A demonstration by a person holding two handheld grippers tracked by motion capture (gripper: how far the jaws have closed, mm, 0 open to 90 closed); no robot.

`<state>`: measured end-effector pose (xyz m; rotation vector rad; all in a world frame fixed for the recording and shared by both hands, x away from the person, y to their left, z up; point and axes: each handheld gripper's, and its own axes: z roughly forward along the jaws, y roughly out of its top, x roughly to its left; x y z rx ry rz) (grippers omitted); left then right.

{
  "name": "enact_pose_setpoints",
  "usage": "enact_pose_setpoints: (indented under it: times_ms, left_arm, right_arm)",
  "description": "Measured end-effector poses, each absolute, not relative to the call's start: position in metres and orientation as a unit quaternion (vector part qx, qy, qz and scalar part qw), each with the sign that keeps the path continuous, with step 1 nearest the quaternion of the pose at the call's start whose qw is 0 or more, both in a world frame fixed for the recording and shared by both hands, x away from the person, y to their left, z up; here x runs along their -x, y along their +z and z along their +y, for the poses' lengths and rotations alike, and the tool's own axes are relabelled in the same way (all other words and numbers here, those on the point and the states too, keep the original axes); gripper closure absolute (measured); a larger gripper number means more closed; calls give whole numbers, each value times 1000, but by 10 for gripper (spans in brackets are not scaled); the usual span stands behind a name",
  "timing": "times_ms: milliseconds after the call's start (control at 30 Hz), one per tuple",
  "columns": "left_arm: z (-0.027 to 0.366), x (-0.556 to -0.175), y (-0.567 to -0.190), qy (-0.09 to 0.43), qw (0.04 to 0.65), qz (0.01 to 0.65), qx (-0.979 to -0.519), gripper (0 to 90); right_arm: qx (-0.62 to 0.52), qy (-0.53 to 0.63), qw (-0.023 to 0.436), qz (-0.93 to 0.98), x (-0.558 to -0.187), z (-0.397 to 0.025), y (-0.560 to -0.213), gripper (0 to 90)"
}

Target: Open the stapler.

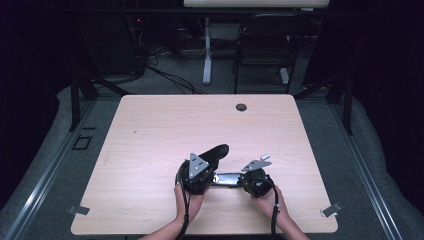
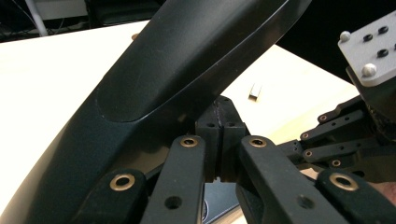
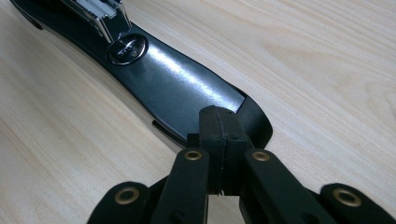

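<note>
- Resting near the front edge of a pale wooden table (image 1: 150,130), a large black stapler (image 1: 216,165) sits between two hand-held grippers, its top arm swung up and open.
- At the left, the left gripper (image 1: 200,172) meets the raised black arm (image 2: 187,70); in the left gripper view its jaws stand pressed together right under that arm, though whether they pinch any part of it is hard to tell from this angle.
- At the right, the right gripper (image 1: 250,181) works the low end of the stapler's flat, glossy base (image 3: 177,88); in the right gripper view its jaws are drawn together at the rounded tip of the base, apparently pinning it to the table.
- Farther along the base, a round metal anvil plate (image 3: 127,49) catches the light, with the bright metal staple channel (image 3: 100,14) just beyond it.
- A person's left hand (image 1: 187,200) and right hand (image 1: 270,200) come in from the bottom of the high view, each wrapped around a gripper, a black cable trailing back along each wrist.
- Beyond the table's far edge, a black chair (image 1: 265,45) stands on grey carpet in a dim room.
</note>
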<state>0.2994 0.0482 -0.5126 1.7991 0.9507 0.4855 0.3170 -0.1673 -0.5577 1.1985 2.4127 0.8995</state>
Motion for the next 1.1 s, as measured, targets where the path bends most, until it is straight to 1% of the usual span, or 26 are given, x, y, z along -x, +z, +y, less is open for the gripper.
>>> enact_pose_setpoints:
  times_ms: [467,1100]
  left_arm:
    - [59,-300,-504,188,512,408,-732,900]
    - [72,-302,-494,190,514,418,-725,900]
  right_arm:
    - [-416,314,150,840,-318,-168,-558,900]
    - [-414,312,149,842,-318,-167,-558,900]
